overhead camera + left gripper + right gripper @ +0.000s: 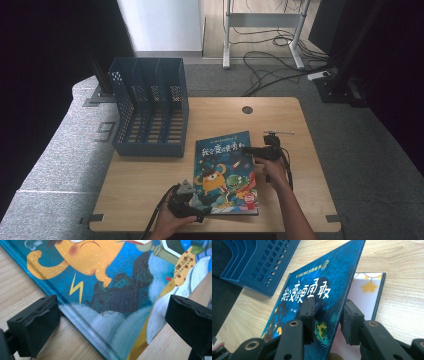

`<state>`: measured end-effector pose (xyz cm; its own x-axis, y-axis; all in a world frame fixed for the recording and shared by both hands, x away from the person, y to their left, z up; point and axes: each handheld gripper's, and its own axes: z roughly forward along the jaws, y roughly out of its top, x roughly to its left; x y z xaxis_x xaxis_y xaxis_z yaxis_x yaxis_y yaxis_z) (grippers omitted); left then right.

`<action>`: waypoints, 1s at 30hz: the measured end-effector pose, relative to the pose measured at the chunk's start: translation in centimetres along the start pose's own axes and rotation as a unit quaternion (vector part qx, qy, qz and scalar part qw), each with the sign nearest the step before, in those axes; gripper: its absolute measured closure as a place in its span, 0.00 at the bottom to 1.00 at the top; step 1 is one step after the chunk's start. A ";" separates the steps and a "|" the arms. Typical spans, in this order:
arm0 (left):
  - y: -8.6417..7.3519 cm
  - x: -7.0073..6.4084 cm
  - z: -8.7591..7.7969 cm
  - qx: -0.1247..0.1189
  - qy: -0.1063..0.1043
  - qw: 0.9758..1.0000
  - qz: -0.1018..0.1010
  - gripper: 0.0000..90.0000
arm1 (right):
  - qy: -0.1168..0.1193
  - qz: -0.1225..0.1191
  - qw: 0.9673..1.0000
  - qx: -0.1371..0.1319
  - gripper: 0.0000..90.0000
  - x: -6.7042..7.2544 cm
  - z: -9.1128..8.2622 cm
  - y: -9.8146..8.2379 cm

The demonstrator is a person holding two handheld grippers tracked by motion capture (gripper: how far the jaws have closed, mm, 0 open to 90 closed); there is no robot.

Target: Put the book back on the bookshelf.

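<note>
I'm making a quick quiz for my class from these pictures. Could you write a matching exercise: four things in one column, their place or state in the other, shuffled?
1. left tongs
2. right tongs
3. file rack
4. book's front cover

A. lifted off the page beneath
B. open at the book's near corner
C. at the table's far left
D. shut on the cover's edge

Pairs: 1-B, 2-D, 3-C, 4-A
</note>
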<state>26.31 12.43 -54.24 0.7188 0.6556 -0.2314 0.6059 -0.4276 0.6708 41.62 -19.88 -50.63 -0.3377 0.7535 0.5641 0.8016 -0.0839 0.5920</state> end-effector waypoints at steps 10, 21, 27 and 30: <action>-0.2 -0.5 0.1 0.007 0.011 1.000 0.014 0.00 | -0.003 0.005 1.000 -0.003 0.73 -0.2 0.3 0.0; -0.2 -0.7 0.2 0.010 0.016 1.000 0.013 0.00 | -0.004 0.011 1.000 -0.004 0.73 -0.2 0.3 0.1; -0.2 -0.9 0.2 0.012 0.019 1.000 0.009 0.00 | -0.006 0.007 1.000 -0.004 0.74 0.2 0.3 0.5; -0.2 -0.9 0.2 0.019 0.018 1.000 0.014 0.00 | -0.005 0.008 1.000 -0.002 0.74 0.2 0.3 0.5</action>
<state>25.62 11.82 -54.30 0.7228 0.6652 -0.1872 0.5990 -0.4682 0.6496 42.09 -19.64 -50.40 -0.3197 0.7586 0.5677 0.8049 -0.0987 0.5852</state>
